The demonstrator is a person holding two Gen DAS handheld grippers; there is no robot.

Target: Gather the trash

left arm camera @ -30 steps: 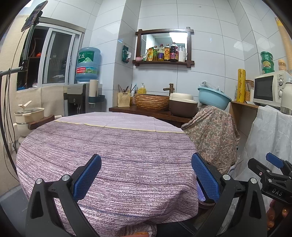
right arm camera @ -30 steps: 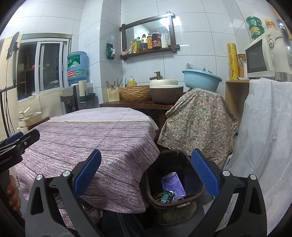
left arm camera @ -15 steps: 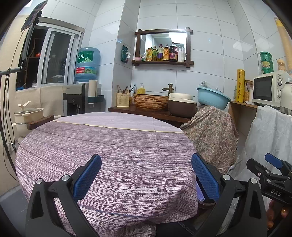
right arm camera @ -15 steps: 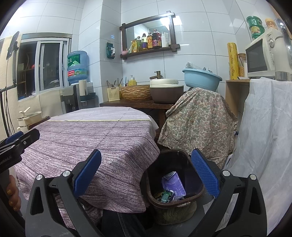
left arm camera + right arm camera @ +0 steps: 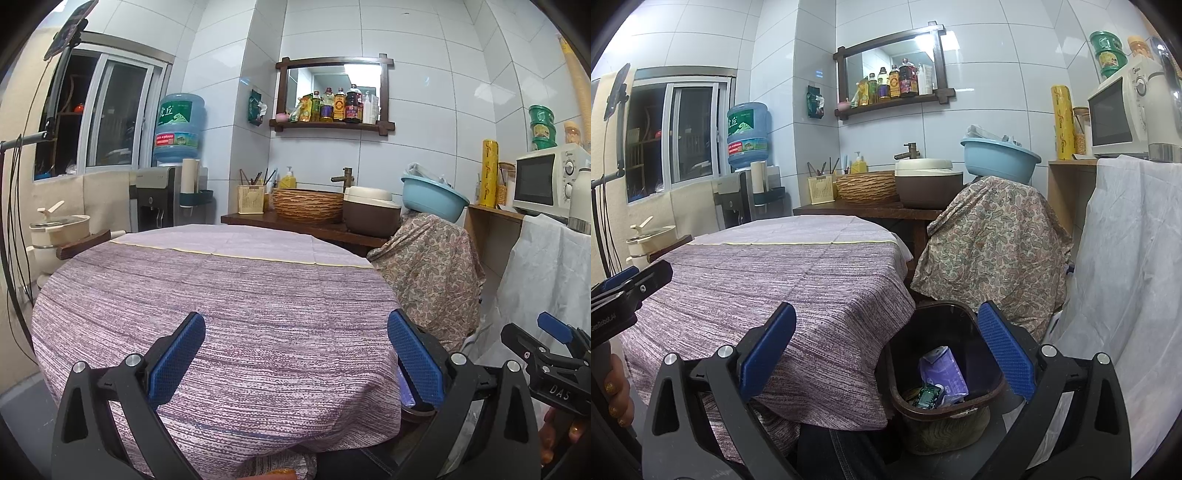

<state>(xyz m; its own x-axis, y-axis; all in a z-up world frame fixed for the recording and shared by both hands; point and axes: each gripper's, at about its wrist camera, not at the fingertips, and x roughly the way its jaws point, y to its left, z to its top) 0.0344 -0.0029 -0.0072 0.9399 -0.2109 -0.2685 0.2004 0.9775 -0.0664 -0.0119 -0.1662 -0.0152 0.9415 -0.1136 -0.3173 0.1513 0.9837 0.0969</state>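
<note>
Nothing has shifted since the earlier frames: both tongs hover where they were, and the bin's contents lie as before.

Nearest the left camera, the left tongs (image 5: 295, 360) are spread wide with nothing between the blue pads, held over the near rim of the round counter (image 5: 221, 295), whose purple striped cloth drapes over the edge below them. The right tongs (image 5: 886, 354) are equally spread and hold nothing; they sit above the gap at the counter's right edge, where the dark brown trash bin (image 5: 990, 393) stands on the floor just beside the hanging cloth. Inside the bin lie a purple packet (image 5: 943, 373) and a small green wrapper (image 5: 928, 397) touching it at its lower left. The bin's mouth is uncovered between the right tongs' pads.

Right of the bin hangs a white sheet (image 5: 1130, 277), close to its rim. Behind the bin, a paisley-covered mound (image 5: 990, 251) hems in the space, with a light blue basin (image 5: 999, 157) on top. Past the counter's far edge stand a wooden sideboard with a woven basket (image 5: 308, 205) and a brown pot (image 5: 369, 214), then the tiled wall.
</note>
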